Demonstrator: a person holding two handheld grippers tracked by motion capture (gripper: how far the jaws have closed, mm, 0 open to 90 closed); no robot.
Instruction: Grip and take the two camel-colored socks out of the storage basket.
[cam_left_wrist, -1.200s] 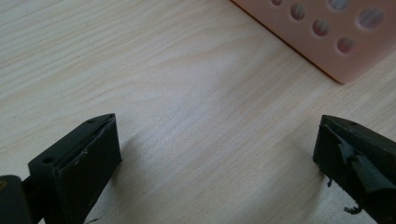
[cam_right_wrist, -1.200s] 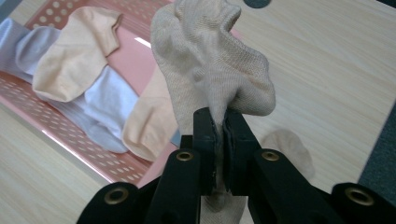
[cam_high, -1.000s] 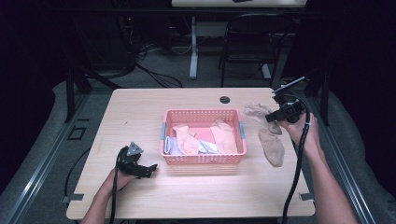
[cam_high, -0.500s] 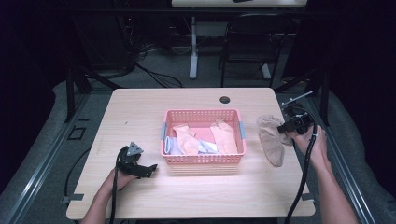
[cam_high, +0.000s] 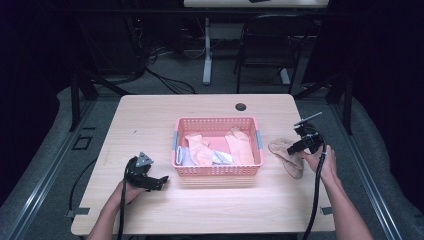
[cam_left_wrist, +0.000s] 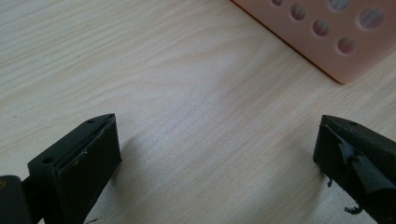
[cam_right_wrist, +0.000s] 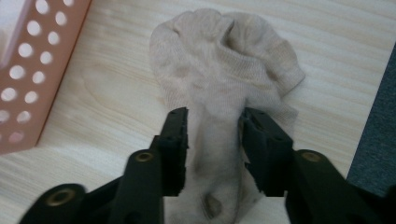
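A beige sock (cam_high: 286, 154) (cam_right_wrist: 224, 70) lies crumpled on the table just right of the pink basket (cam_high: 217, 121). My right gripper (cam_high: 294, 148) (cam_right_wrist: 212, 121) is low over it. Its jaws have just been opening and now stand apart on either side of the sock's narrow part without pinching it. The basket holds several peach socks (cam_high: 239, 145) and a pale blue one (cam_high: 185, 156). My left gripper (cam_high: 161, 182) (cam_left_wrist: 217, 140) rests on the table to the left of the basket's front corner (cam_left_wrist: 327, 51), jaws wide open over bare wood.
A dark round cable hole (cam_high: 241, 106) sits in the tabletop behind the basket. The table's right edge (cam_right_wrist: 373, 116) runs close beside the sock. A black chair (cam_high: 270, 45) and table legs stand beyond the far edge.
My right hand has come down toward the table with the beige sock, which now rests bunched on the wood. The right jaws went from shut to apart. The left hand has kept still.
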